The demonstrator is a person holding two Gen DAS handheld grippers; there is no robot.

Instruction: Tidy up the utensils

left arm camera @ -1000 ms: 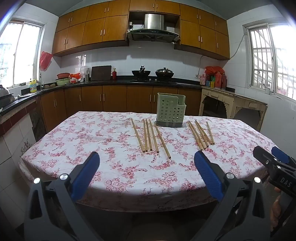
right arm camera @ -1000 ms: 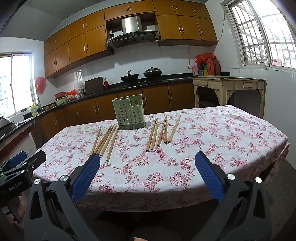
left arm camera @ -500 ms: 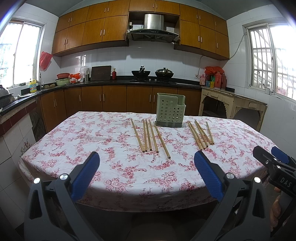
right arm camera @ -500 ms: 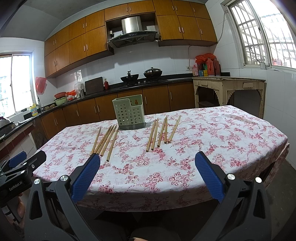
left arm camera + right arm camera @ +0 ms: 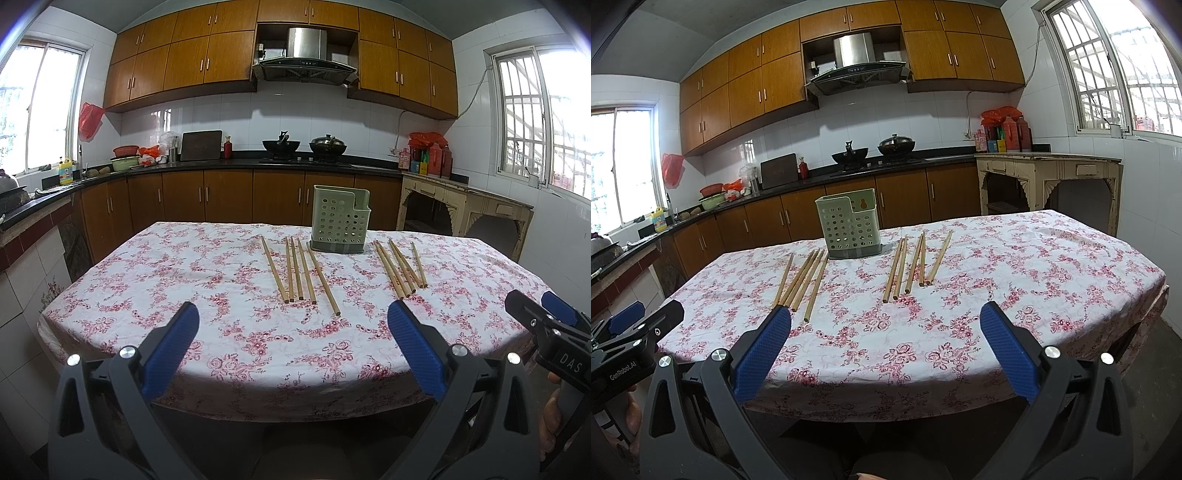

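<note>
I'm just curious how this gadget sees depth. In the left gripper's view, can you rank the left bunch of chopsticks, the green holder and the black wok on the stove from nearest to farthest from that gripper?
1. Left bunch of chopsticks: on the tablecloth, just ahead of the left gripper.
2. Green holder: upright behind the chopsticks, toward the table's far edge.
3. Black wok: on the stove at the back wall.

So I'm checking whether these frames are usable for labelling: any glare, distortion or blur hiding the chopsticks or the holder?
Left wrist view: windows blown out white, fisheye bends the table edge, yet both chopstick groups and the green holder are sharp. Right wrist view: same bright window and corner vignetting; the chopsticks are evenly lit and clear, without harsh shadows.
</note>
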